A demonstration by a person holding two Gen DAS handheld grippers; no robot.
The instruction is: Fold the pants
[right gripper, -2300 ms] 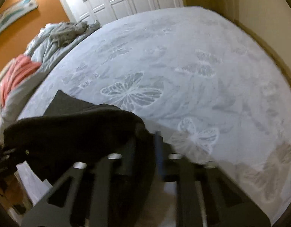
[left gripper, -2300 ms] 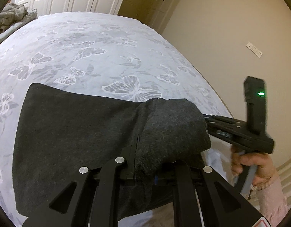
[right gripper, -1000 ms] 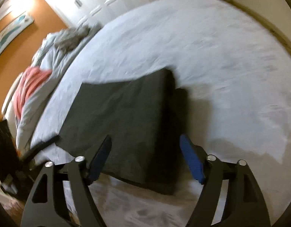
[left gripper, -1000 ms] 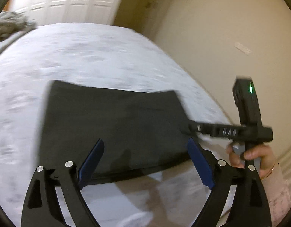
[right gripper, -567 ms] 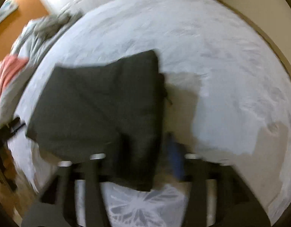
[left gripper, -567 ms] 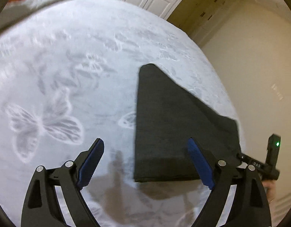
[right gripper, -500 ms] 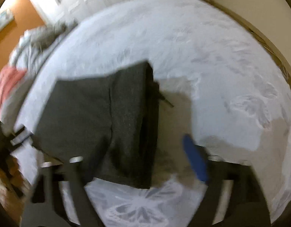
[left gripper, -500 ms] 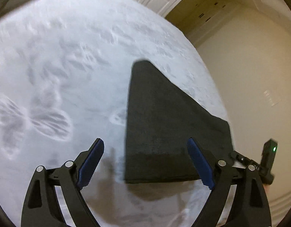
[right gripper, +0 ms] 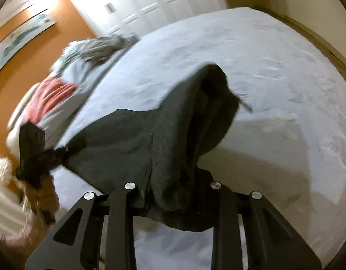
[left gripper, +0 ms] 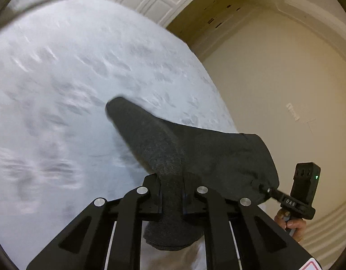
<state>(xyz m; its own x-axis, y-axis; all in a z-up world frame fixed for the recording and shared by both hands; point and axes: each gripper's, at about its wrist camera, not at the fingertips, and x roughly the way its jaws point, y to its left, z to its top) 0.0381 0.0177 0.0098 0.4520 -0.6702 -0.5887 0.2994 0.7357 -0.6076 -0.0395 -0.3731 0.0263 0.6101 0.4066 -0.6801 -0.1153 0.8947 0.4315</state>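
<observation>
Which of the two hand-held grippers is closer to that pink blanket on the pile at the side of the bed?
Left. The left hand-held gripper holds the pants just below the pink blanket; the right hand-held gripper grips their opposite end, farther away.

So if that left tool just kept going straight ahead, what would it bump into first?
Probably the dark grey pants it already grips; beyond them, the bed's butterfly-print cover. Depth is unclear.

Half a second ago both grippers stood open over the flat folded pants; now left gripper and right gripper each clamp a near corner, lifting it off the bed.
</observation>
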